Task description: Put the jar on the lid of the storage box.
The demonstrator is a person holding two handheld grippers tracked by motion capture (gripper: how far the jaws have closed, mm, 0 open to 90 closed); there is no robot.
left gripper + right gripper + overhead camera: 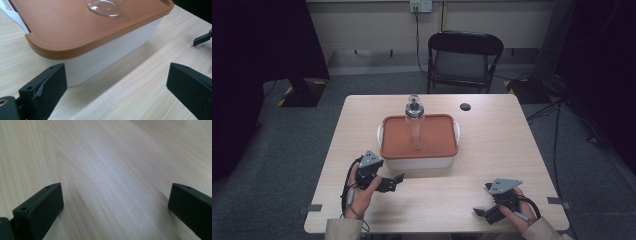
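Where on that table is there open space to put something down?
Bare wood lies along the table right of the white box, left of it too, and in front between the left gripper and right gripper. The box's orange lid carries a glass bottle.

Pale wood-grain table (112, 170), smooth, faintly sheened. Box (105, 60) glossy white plastic; lid (62, 25) matt terracotta. Clear glass bottle (415, 125). Jaws matt black plastic.
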